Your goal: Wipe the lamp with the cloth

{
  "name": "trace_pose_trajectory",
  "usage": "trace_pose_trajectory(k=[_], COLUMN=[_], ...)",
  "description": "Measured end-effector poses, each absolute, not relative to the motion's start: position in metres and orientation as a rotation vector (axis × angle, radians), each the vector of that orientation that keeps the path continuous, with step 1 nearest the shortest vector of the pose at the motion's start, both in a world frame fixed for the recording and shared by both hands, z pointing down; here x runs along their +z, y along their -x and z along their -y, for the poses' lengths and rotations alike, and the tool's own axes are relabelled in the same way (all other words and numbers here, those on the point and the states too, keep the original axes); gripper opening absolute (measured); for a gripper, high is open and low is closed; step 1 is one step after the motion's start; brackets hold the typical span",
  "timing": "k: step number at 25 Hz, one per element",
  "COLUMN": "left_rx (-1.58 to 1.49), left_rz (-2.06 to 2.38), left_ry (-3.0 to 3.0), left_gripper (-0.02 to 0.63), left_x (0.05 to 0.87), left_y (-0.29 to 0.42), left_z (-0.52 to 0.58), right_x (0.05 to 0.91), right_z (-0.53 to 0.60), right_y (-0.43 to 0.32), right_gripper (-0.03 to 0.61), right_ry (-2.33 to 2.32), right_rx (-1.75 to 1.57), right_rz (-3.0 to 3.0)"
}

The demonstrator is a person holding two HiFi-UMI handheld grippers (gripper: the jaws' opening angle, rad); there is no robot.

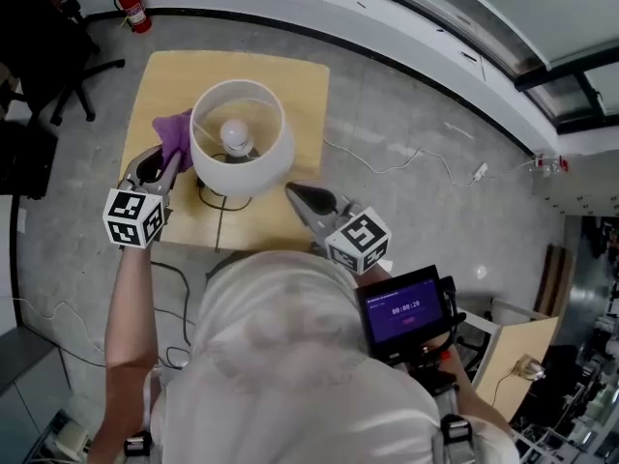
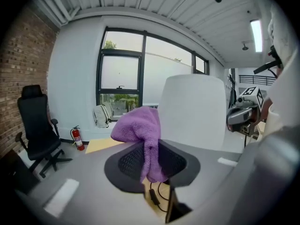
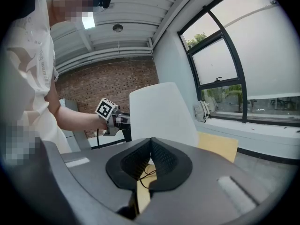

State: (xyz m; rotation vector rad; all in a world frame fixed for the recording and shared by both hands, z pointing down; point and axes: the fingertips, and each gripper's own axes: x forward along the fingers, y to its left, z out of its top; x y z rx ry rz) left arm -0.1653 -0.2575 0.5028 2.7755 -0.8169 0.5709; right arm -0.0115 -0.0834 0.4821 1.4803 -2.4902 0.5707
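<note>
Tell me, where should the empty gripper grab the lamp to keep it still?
Probably the top rim of the lamp shade, on the right gripper's side, coming from above: one jaw inside, one outside. The shade looks too wide to span, but its top is open and its wall thin.

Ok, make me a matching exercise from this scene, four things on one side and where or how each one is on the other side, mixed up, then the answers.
Things:
1. purple fluffy cloth
2. white drum-shaded lamp
3. red fire extinguisher
4. right gripper

Places or states:
A. on the floor by the wall
B. jaws together, nothing between them
C. pinched in the left gripper
D. standing on the pale wooden table

Pairs: 1-C, 2-D, 3-A, 4-B
</note>
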Motion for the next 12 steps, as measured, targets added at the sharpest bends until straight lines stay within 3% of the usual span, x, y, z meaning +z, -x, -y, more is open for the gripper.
trace_pose_trajectory(k=[12], left_rx=[0.103], left_rz=[0.882], left_ry=[-2.985], left_gripper=[0.075], left_x=[0.353], left_y=[0.150], left_z=[0.211], right_x=[0.488], right_z=[0.073], right_y=[0.001], right_gripper=[0.014], right_ry=[-1.520], right_rx=[0.600], right_rz=[2.485])
